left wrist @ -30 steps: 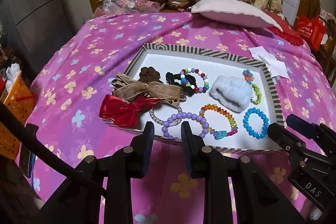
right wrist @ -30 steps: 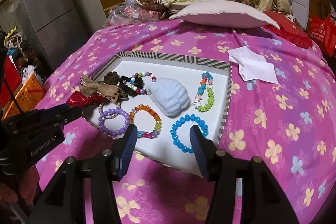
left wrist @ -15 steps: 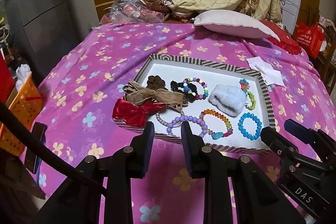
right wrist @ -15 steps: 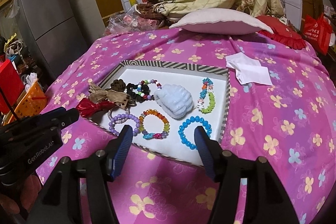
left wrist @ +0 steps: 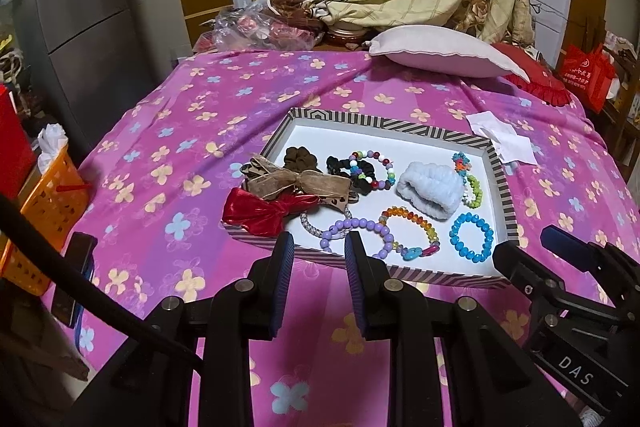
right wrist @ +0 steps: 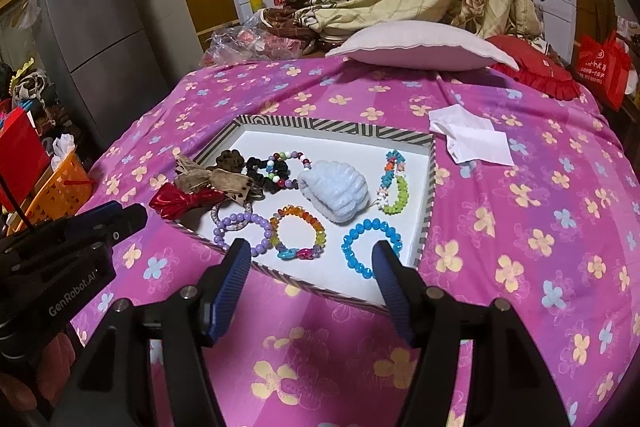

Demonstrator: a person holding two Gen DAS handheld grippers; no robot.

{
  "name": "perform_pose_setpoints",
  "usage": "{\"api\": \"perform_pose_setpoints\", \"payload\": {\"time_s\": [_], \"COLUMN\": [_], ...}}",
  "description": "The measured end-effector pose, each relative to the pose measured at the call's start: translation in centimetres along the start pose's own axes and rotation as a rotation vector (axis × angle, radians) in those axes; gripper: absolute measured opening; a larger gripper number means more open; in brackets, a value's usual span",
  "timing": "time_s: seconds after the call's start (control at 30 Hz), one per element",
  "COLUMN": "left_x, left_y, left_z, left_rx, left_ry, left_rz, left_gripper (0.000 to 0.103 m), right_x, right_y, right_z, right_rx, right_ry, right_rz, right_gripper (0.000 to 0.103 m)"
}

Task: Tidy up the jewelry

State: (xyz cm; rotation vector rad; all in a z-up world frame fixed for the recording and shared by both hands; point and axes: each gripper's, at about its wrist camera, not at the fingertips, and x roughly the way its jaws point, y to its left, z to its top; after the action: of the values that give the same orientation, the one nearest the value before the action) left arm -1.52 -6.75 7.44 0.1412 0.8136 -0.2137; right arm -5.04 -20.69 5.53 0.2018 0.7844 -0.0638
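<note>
A: What is in front of the person?

B: A bed covered in a pink flowered sheet (left wrist: 168, 131). On it sits a shallow tray (left wrist: 384, 125) with a striped rim and a white floor, and the jewelry lies inside it

A: How is it laid out?

B: Spread flat, mostly apart, probably so each piece can be picked singly. Along the near edge lie a purple bead bracelet (left wrist: 360, 233), a rainbow bead bracelet (left wrist: 412, 231) and a blue bead bracelet (left wrist: 471, 237). Behind them a pale blue fluffy band (left wrist: 428, 189) sits beside a green and orange bracelet (left wrist: 468, 179). On the tray's left side a red bow (left wrist: 260, 211) hangs over the rim, with a tan ribbon bow (left wrist: 304, 183) partly over it, then a brown scrunchie (left wrist: 300, 159) and a black scrunchie (left wrist: 352, 173) lying inside a multicoloured bead bracelet (left wrist: 374, 169)

A: And the claws?

B: Both hover short of the tray's near rim, angled down, touching nothing. The left claw (left wrist: 318, 281) stands at a moderate gap, empty. The right claw (right wrist: 312, 281) is opening, wider than the left, nothing between its jaws; it faces the blue bracelet's end of the tray

A: Anything else nearby?

B: A white paper (right wrist: 472, 139) beyond the tray's far right corner, and a pillow (right wrist: 420, 47) at the head of the bed
</note>
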Motion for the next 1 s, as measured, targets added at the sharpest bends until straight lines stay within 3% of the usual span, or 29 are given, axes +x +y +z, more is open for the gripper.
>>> {"api": "perform_pose_setpoints", "payload": {"time_s": [1.0], "left_x": [-0.43], "left_y": [0.53], "left_z": [-0.31], "left_rx": [0.014], "left_ry": [0.003], "left_rz": [0.017], "left_gripper": [0.047], "right_x": [0.01], "right_y": [0.17], "right_z": [-0.36], "right_rx": [-0.010], "right_ry": [0.012], "right_rz": [0.004], "right_gripper": [0.068]}}
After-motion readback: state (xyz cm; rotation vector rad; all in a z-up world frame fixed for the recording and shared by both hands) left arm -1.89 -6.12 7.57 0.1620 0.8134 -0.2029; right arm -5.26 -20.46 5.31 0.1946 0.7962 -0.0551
